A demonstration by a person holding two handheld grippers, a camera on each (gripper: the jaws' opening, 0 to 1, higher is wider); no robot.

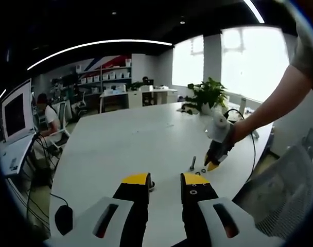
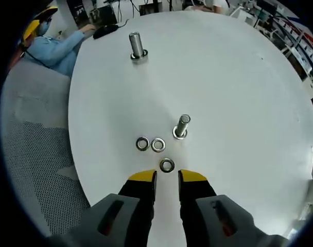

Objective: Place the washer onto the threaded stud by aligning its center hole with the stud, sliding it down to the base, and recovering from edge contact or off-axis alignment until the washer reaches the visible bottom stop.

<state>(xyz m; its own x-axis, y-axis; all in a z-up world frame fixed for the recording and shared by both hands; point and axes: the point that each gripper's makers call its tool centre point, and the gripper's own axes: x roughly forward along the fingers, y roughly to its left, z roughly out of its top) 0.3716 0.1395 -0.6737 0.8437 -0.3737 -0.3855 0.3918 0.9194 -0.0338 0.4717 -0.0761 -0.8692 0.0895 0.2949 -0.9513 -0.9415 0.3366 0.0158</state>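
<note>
Yellow-tipped right gripper (image 2: 167,177) hangs with jaws apart just behind one washer (image 2: 167,165) near the table's (image 2: 239,77) edge; two washers (image 2: 150,144) lie beside the upright stud (image 2: 181,125). Left gripper (image 1: 164,181) is also parted, empty.

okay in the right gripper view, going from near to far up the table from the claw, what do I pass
Right claw → nearest washer → pair of washers side by side → near threaded stud, standing upright → far stud near the table's far edge.
</note>
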